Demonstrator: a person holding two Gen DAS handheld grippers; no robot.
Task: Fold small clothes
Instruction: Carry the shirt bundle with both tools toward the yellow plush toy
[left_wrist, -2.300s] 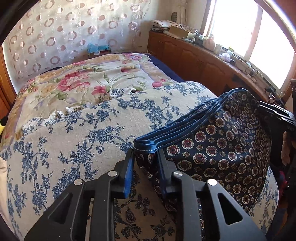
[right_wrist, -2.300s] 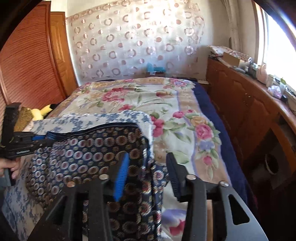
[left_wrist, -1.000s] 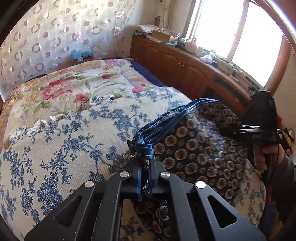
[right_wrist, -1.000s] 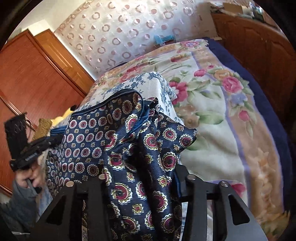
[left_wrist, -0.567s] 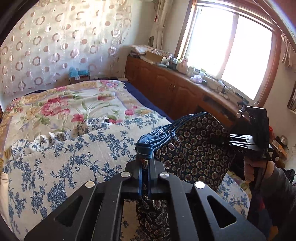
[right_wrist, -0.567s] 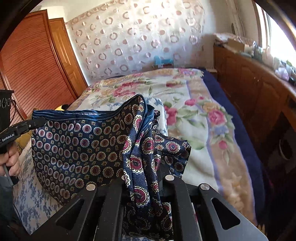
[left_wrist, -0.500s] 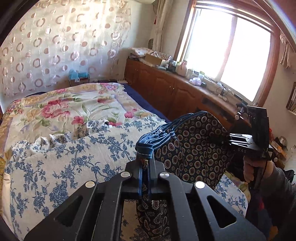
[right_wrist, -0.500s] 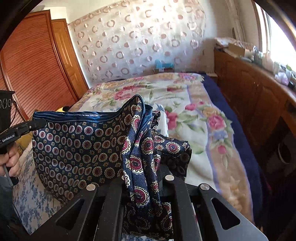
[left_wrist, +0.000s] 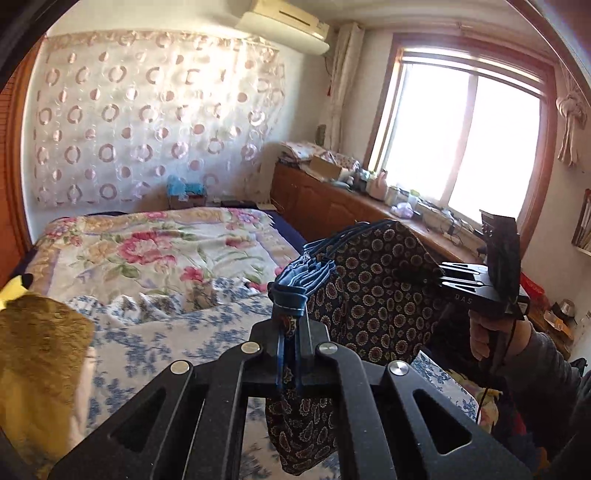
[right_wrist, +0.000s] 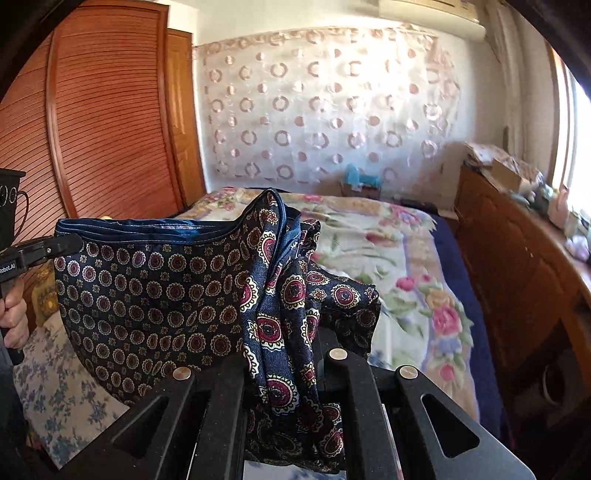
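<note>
Blown-out daylight from the window (left_wrist: 461, 136), strong fisheye warping, dark corners.

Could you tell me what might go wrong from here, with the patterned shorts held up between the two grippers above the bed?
1. The left gripper pinches only a bunched corner of the waistband of the patterned shorts; a tug could pull it free.
2. The fabric at the right gripper is twisted and doubled, so laying it on the blue floral sheet may likely leave wrinkles in the fold.
3. The loose leg hangs below the left gripper and might tuck under when lowered.
</note>
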